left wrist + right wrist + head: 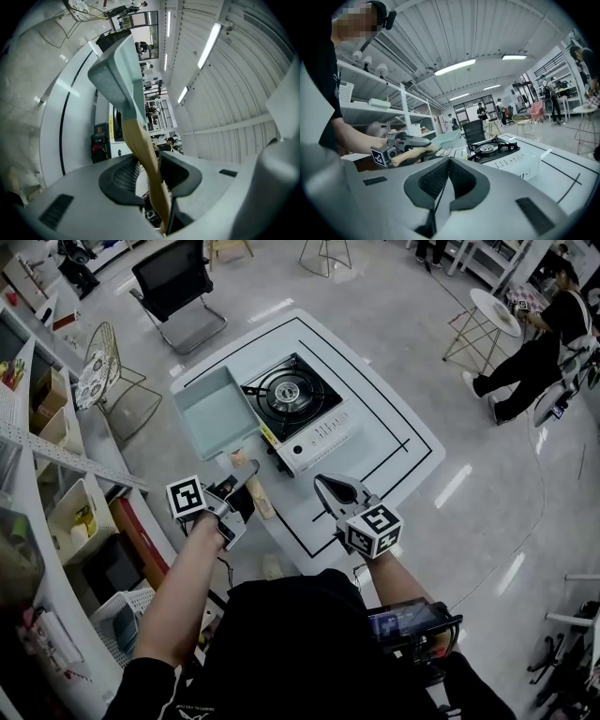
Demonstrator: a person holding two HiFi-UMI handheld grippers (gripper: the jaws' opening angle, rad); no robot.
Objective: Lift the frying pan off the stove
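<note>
Pan held by its handle, off to the left of the burner.
The left gripper [246, 474] is clamped on the pale wooden handle [263, 503] of the square, pale teal frying pan [212, 414], which sits left of the black-topped portable gas stove [298, 401] over the white table [398, 442]. The right gripper [324, 485] hovers nearby, jaws pressed together on nothing.

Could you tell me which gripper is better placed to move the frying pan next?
The left gripper: it is clamped on the wooden handle of the frying pan. The right gripper is shut on nothing, apart from the pan.
</note>
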